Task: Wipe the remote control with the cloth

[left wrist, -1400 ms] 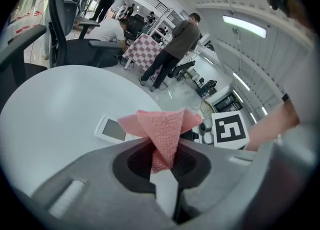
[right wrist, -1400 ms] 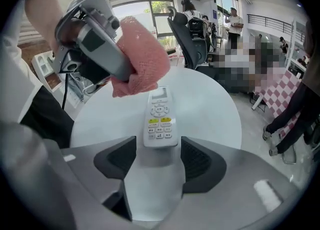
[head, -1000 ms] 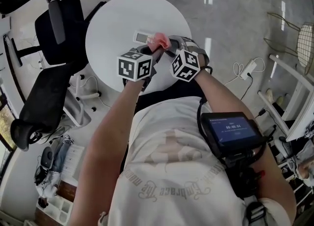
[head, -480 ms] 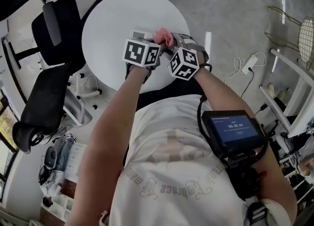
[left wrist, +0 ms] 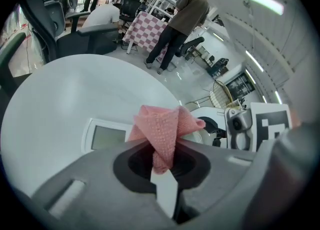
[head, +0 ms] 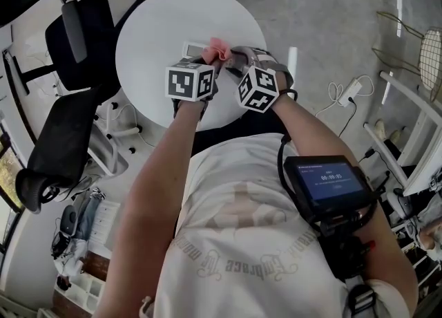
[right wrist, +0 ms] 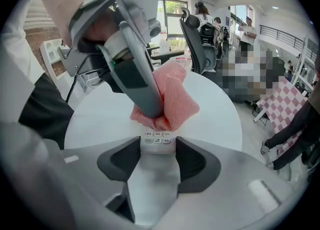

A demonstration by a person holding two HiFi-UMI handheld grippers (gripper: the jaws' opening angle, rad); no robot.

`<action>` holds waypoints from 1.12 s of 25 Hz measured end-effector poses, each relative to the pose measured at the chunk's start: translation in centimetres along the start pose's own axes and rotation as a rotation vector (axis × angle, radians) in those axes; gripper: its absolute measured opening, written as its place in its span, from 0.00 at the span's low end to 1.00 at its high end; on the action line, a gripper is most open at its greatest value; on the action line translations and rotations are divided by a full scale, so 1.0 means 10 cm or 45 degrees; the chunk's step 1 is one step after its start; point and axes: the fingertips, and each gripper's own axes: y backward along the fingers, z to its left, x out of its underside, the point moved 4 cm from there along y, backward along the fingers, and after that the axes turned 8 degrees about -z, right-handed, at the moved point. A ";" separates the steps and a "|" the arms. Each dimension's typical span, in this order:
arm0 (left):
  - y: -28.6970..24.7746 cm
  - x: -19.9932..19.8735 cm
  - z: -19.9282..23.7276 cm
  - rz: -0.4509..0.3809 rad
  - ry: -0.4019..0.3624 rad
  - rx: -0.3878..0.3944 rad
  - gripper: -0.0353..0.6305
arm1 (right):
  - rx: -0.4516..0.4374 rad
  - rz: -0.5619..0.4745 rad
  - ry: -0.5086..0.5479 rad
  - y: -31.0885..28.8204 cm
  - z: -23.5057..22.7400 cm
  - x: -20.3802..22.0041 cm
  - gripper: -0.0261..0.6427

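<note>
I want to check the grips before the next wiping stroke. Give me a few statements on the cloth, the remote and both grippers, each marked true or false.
1. The left gripper is shut on the pink cloth. True.
2. The remote control lies loose on the table, clear of the right gripper. False: its button end sits between the jaws of the right gripper, which are shut on it.
3. The cloth is pressed down on the remote control, just beyond the buttons. True.
4. The table is square and dark. False: the table is round and white.
</note>
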 end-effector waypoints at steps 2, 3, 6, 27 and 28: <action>0.02 -0.01 0.04 -0.010 -0.003 -0.015 0.11 | -0.002 0.002 0.000 0.00 0.00 0.00 0.38; 0.03 -0.01 0.05 -0.015 0.000 -0.021 0.11 | -0.003 0.003 0.000 0.00 0.00 0.00 0.38; 0.07 -0.02 0.12 -0.036 0.016 -0.047 0.11 | -0.007 0.003 0.004 0.00 0.00 0.00 0.38; 0.40 -0.13 0.78 -0.161 0.175 -0.190 0.11 | -0.009 0.025 0.011 0.03 -0.01 0.01 0.38; 0.41 -0.12 0.82 -0.164 0.183 -0.197 0.11 | -0.009 0.026 0.011 0.02 -0.02 0.01 0.38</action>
